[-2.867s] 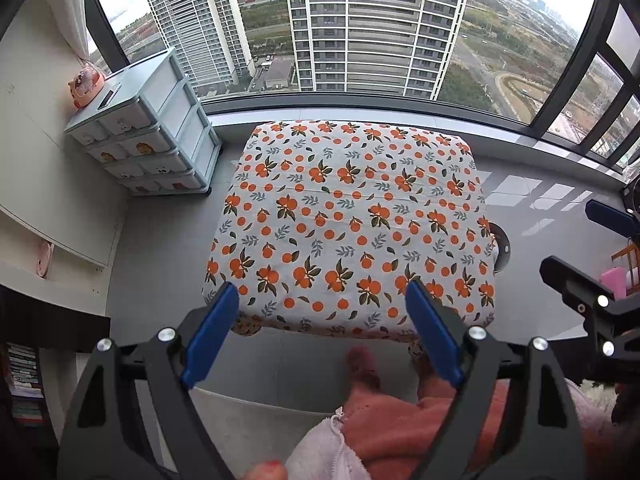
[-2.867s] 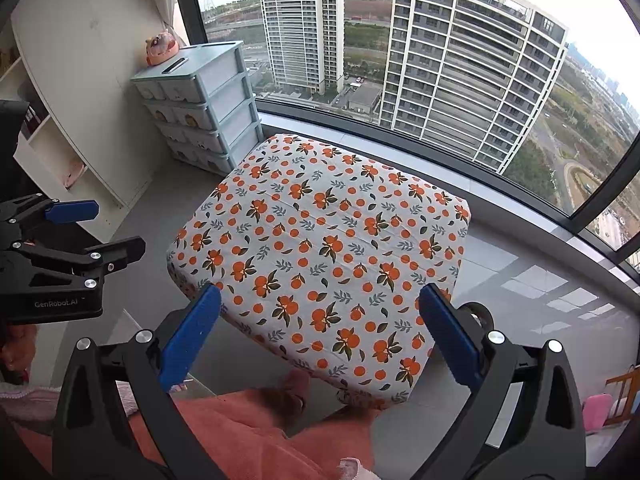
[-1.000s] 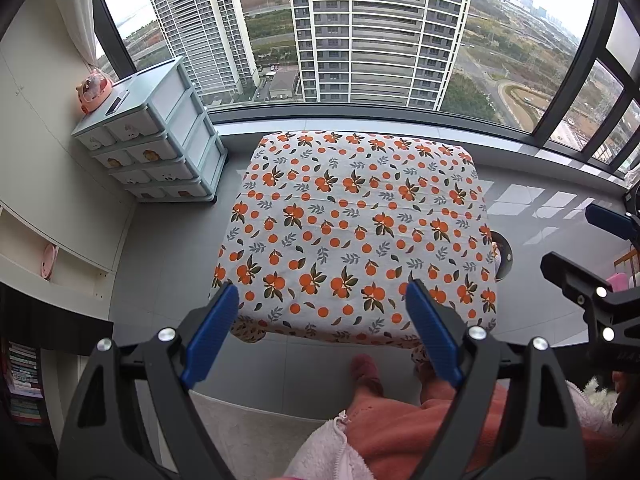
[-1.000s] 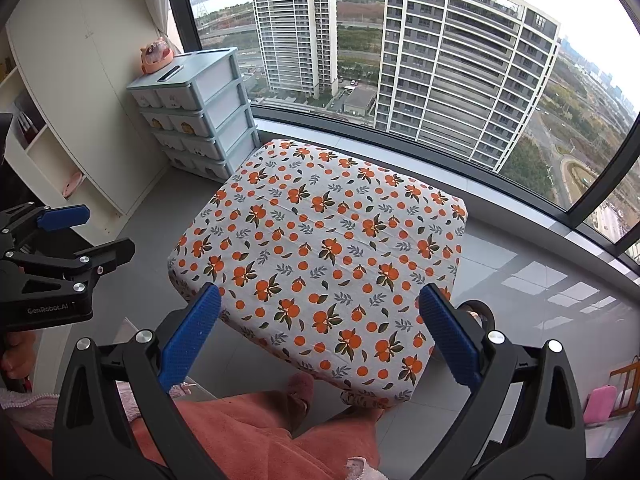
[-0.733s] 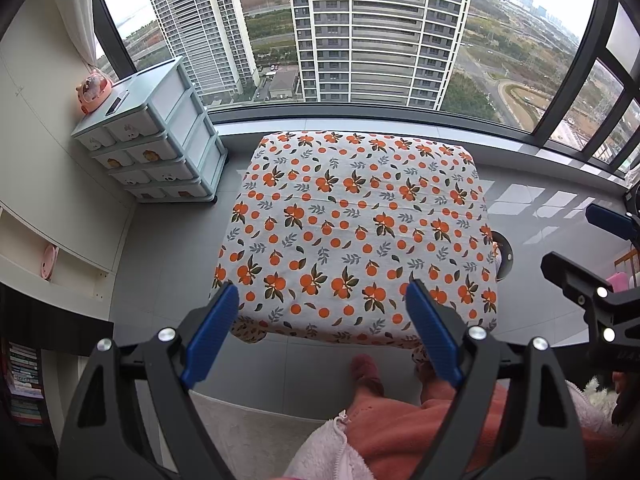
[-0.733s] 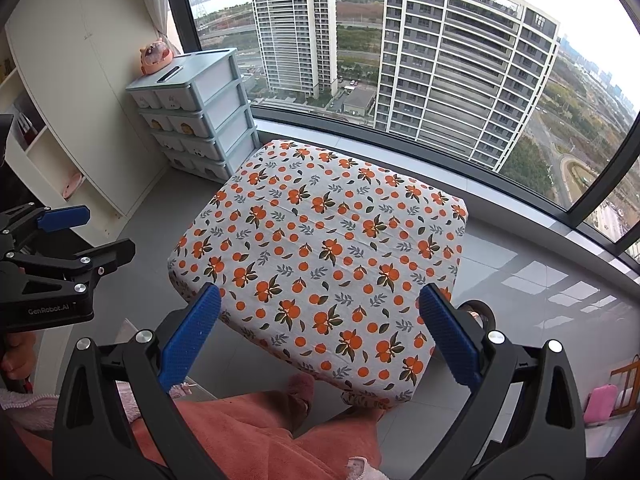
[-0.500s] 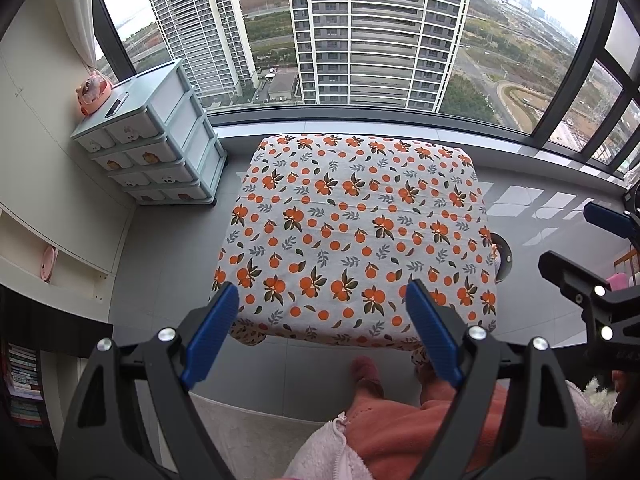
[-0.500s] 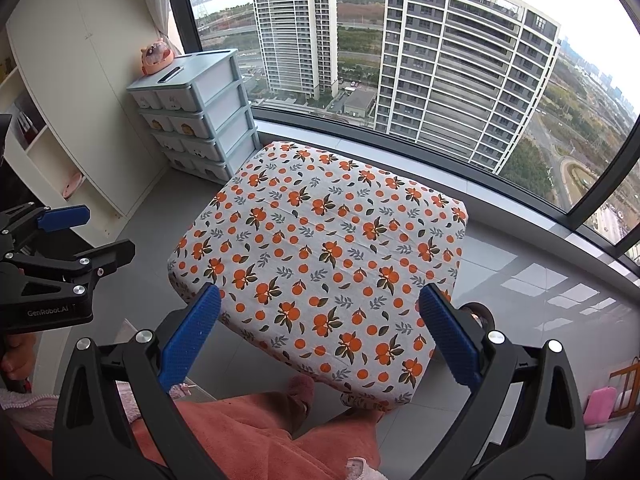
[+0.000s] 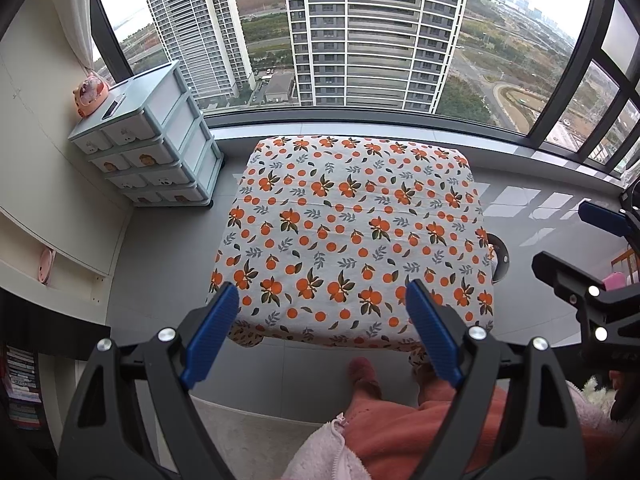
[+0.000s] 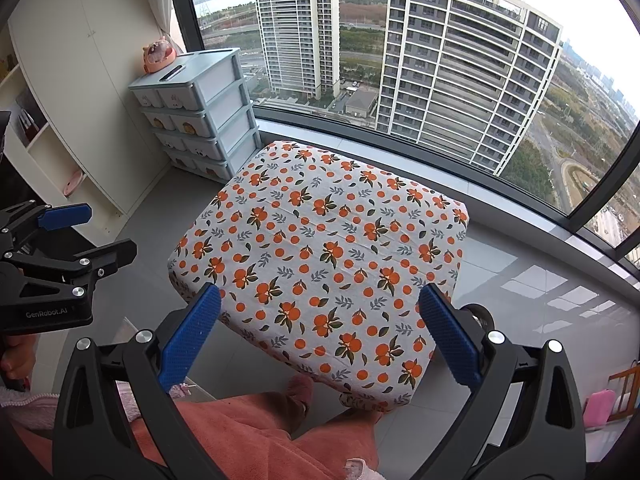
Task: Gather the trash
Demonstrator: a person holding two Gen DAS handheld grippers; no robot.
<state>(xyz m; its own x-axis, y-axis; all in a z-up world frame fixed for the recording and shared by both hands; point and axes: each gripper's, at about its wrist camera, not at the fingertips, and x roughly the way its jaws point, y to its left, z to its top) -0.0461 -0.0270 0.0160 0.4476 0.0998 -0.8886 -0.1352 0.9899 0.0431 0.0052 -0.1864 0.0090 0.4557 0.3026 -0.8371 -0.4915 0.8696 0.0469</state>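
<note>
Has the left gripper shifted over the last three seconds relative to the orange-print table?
Yes, slightly. In the left wrist view the table sat a little higher and further left earlier, so the left gripper drifted early; over the last second nothing changes.

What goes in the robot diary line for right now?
left gripper: open, empty | right gripper: open, empty | table: no trash seen | trash: none in view

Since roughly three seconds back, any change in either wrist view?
Almost none. In the left wrist view the table with the orange-print cloth sits slightly lower and the drawer unit slightly further in, a small shift of the view early on. Nothing was grasped or released. Left gripper and right gripper stay open and empty above the table.
</note>
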